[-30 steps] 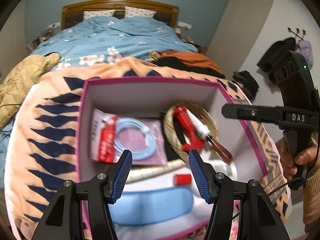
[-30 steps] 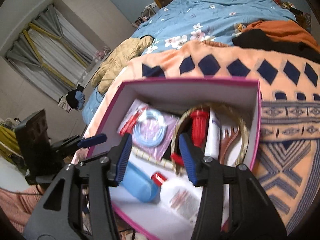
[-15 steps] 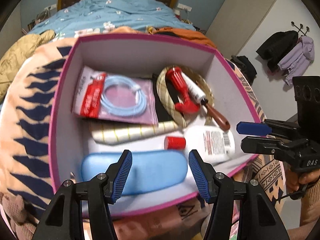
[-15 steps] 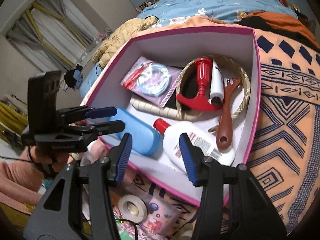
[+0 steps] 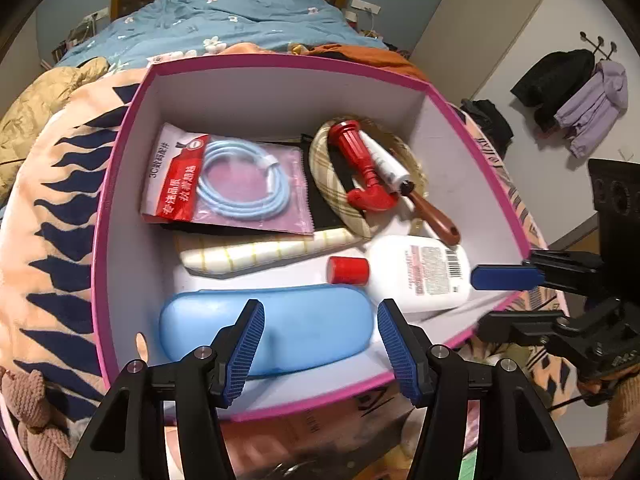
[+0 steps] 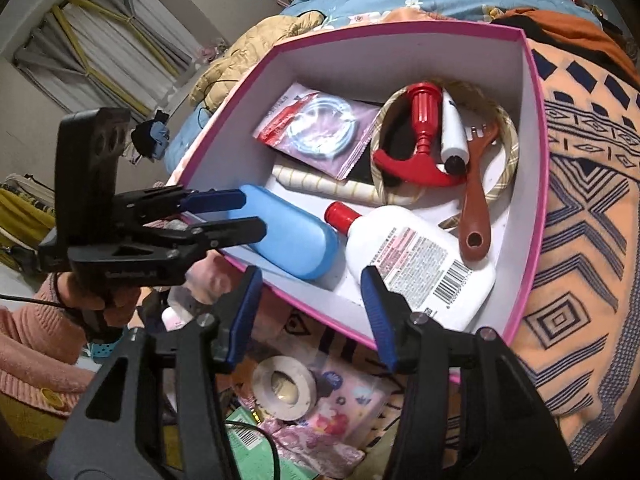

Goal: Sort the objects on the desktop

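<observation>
Black grippers (image 5: 320,344), blue ribbed pads (pink knit sleeve (image 6: 28,344))

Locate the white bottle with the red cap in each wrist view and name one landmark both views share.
Left wrist view: the white bottle lies lower right in the pink box, red cap pointing left, just right of the blue case.
Right wrist view: the bottle lies at centre, near the box's front wall, cap pointing upper left.
Shared landmark: the red-handled tool on the plaid ring.

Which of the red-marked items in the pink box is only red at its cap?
The white bottle, lying on its side near the box's front corner: only its screw cap is red. The red-handled tool is red throughout, and the cable packet has a red label strip.
</observation>
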Demonstrator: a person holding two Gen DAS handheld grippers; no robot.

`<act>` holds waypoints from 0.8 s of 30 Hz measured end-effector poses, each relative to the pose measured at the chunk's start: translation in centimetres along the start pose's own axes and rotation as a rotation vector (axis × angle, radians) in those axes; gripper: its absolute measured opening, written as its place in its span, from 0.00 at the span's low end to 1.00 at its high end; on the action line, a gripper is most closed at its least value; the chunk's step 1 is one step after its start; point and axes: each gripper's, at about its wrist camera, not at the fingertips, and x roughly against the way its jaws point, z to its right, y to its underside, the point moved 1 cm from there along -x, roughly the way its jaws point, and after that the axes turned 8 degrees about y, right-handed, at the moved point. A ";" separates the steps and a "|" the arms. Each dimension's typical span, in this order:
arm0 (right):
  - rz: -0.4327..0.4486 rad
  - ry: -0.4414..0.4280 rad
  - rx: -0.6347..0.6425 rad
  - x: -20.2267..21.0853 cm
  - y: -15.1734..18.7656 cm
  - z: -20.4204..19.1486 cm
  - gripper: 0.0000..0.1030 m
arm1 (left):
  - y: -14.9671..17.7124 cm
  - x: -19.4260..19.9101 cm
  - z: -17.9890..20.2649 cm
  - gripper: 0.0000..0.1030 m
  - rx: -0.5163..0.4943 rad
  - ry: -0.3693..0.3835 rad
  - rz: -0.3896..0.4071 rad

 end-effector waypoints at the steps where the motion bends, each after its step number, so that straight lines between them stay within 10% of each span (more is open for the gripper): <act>1: -0.002 -0.002 -0.001 0.0 0.0 0.0 0.52 | -0.1 0.0 -0.1 0.59 0.001 -0.003 -0.004; 24: 0.085 -0.010 -0.086 1.7 0.2 0.7 0.54 | 0.1 2.1 2.2 0.68 -0.026 0.012 0.092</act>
